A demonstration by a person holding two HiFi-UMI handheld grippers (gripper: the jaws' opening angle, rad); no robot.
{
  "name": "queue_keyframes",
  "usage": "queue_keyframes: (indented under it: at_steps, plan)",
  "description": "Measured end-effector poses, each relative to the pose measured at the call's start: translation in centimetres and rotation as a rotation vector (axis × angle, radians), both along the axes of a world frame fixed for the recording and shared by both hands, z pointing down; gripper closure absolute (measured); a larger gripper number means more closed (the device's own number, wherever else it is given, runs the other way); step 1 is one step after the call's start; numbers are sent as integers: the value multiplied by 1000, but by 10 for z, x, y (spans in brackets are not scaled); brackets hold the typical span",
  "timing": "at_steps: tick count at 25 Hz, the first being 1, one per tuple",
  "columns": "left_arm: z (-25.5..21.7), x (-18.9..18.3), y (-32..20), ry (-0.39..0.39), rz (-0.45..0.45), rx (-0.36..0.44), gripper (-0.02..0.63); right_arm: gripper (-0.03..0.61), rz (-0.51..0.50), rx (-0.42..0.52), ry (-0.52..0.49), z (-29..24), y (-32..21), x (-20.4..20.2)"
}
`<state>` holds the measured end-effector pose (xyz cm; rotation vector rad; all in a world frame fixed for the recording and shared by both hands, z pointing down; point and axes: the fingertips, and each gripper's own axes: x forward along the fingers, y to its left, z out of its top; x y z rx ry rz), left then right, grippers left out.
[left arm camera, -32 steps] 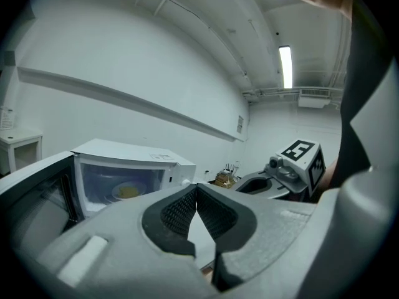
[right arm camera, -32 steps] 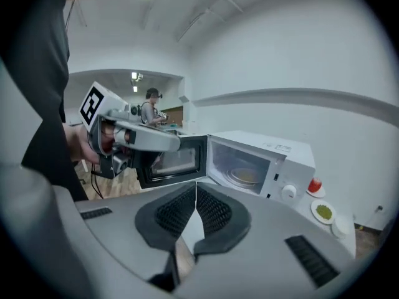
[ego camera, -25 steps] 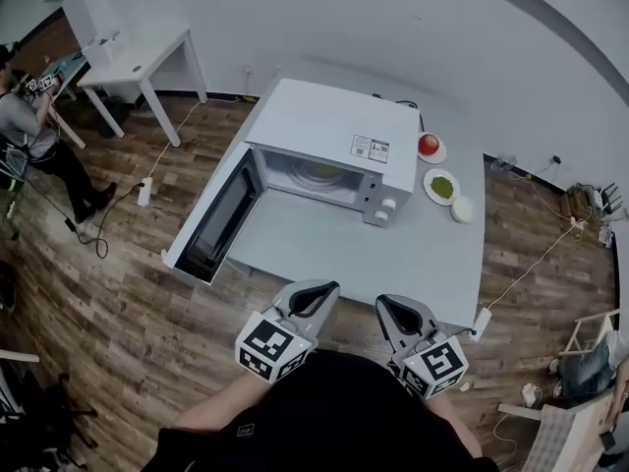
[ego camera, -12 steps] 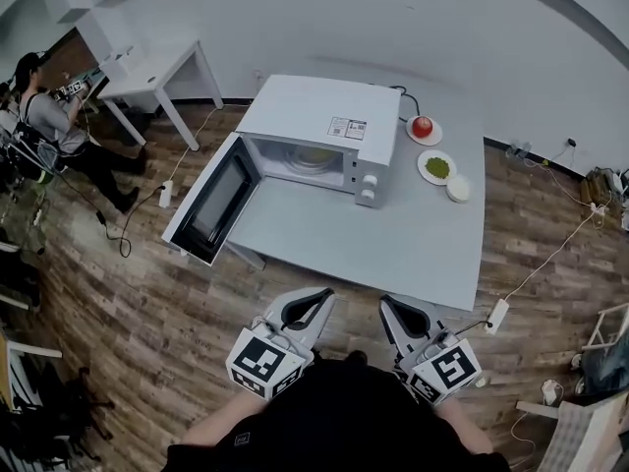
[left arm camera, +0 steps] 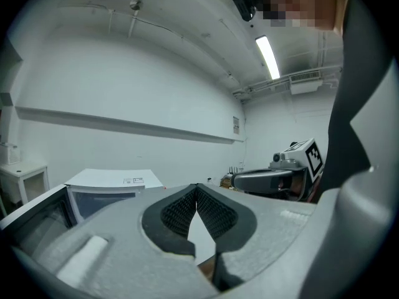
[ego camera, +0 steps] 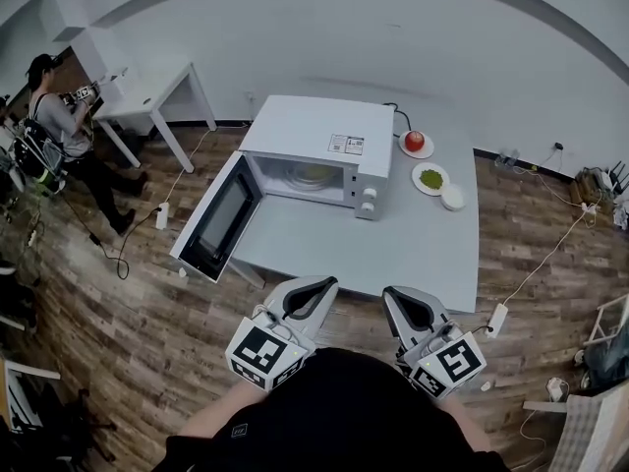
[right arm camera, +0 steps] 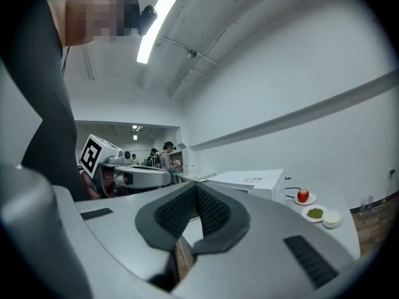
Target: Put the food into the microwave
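Tabletop (ego camera: 393, 254) — red fruit (ego camera: 415, 141) on plate (ego camera: 403, 149)

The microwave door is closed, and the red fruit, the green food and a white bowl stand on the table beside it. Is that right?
No: the microwave door stands open, as the head view shows. The red fruit, green food and white bowl do stand on the table beside it.

Microwave (ego camera: 319, 150) on table (ego camera: 393, 254) at 11 o'clock, its door (ego camera: 221, 219) swung open toward 8. Fruit plate (ego camera: 415, 144), food plate (ego camera: 430, 179) and small bowl (ego camera: 452, 197) in a row at 1 o'clock, right of the microwave. Left tongs (ego camera: 314, 288) and right tongs (ego camera: 405, 298) at 6, before the table's near edge.
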<state>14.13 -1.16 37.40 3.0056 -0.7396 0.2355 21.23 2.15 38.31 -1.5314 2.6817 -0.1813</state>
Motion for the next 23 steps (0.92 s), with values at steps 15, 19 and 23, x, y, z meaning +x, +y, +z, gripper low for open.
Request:
queue_keyframes:
  at_steps: [15,19,23]
  plan:
    - [9,-19,-11,20,29,-28,606,566,36,-26,28,5,-10,-18]
    - [9,-21,-12,24,33,-30,606,566,37,-30,30,7,-10,-21]
    - [11,-23,-13,20,37,-29,606,566,38,-31,29,9,-11,-24]
